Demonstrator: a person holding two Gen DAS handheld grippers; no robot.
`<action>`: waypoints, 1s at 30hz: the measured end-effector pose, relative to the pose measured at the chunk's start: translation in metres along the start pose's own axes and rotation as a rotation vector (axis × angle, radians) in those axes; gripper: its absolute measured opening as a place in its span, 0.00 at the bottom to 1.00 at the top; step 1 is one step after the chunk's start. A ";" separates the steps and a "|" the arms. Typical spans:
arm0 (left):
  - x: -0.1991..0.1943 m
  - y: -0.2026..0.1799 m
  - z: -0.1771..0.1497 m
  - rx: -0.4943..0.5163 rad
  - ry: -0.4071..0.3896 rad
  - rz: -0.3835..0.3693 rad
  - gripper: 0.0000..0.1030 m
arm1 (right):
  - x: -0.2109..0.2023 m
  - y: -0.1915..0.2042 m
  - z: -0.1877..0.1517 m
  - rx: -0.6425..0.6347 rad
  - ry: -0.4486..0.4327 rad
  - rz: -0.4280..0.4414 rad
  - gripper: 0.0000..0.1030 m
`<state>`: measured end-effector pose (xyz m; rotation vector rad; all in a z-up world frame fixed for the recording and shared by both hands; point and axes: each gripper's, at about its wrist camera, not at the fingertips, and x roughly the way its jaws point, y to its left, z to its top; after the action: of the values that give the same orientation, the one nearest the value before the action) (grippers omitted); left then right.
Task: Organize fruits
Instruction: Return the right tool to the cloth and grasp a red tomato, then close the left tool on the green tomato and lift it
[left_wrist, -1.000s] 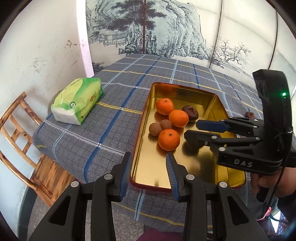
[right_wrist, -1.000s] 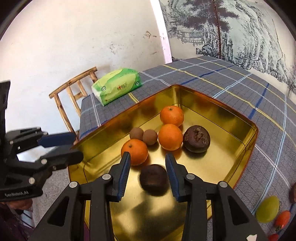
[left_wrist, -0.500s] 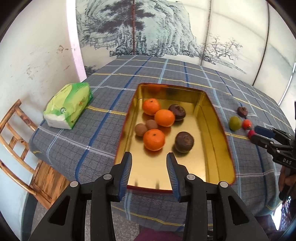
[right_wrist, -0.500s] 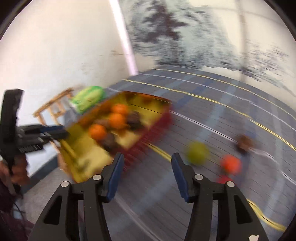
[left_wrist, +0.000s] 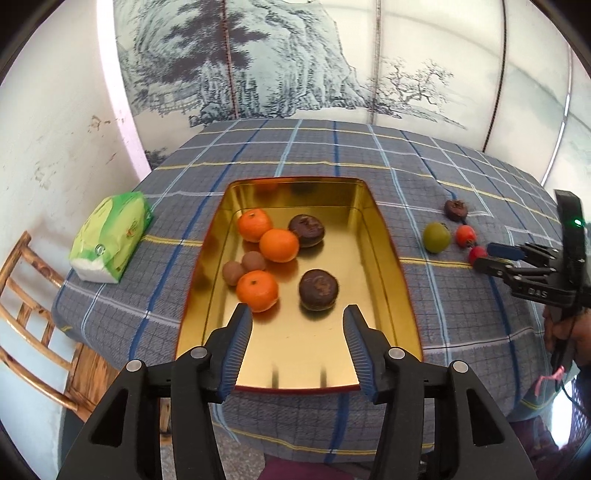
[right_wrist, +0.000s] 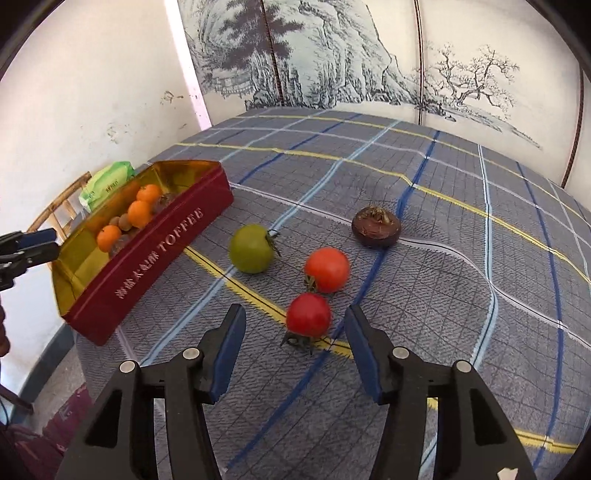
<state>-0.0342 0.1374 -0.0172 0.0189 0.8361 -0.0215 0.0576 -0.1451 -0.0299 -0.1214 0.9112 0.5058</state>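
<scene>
A gold-lined red tin (left_wrist: 388, 236) holds three oranges (left_wrist: 279, 244), two dark round fruits (left_wrist: 318, 289) and two small brown ones (left_wrist: 232, 272). My left gripper (left_wrist: 297, 314) hovers over the tin's near end, its jaws opening with nothing between them. Right of the tin, a green tomato (right_wrist: 251, 248), an orange-red tomato (right_wrist: 327, 269), a red tomato (right_wrist: 308, 314) and a dark fruit (right_wrist: 376, 226) lie on the checked cloth. My right gripper (right_wrist: 295, 314) is open just above the red tomato, which sits between the fingertips without touching them.
A green tissue pack (left_wrist: 110, 236) lies on the table's left side, with a wooden chair (left_wrist: 26, 295) beyond that edge. A painted screen stands behind the table. A person's hand (left_wrist: 576, 332) holds the right gripper (left_wrist: 485, 256) near the right edge.
The right gripper has left a dark fruit in the tin and swung right to the loose tomatoes, its jaws wider. The left gripper's jaws have spread apart and it has drawn back a little.
</scene>
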 end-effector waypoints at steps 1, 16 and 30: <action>0.001 -0.004 0.002 0.011 0.001 -0.009 0.51 | 0.004 0.000 0.001 0.003 0.008 0.004 0.50; 0.036 -0.104 0.078 0.305 0.003 -0.273 0.51 | -0.033 -0.044 -0.012 0.059 -0.076 -0.058 0.24; 0.136 -0.153 0.107 0.455 0.292 -0.376 0.50 | -0.054 -0.119 -0.033 0.255 -0.128 -0.113 0.25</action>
<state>0.1324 -0.0195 -0.0474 0.2983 1.1029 -0.5743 0.0620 -0.2796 -0.0211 0.0907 0.8311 0.2861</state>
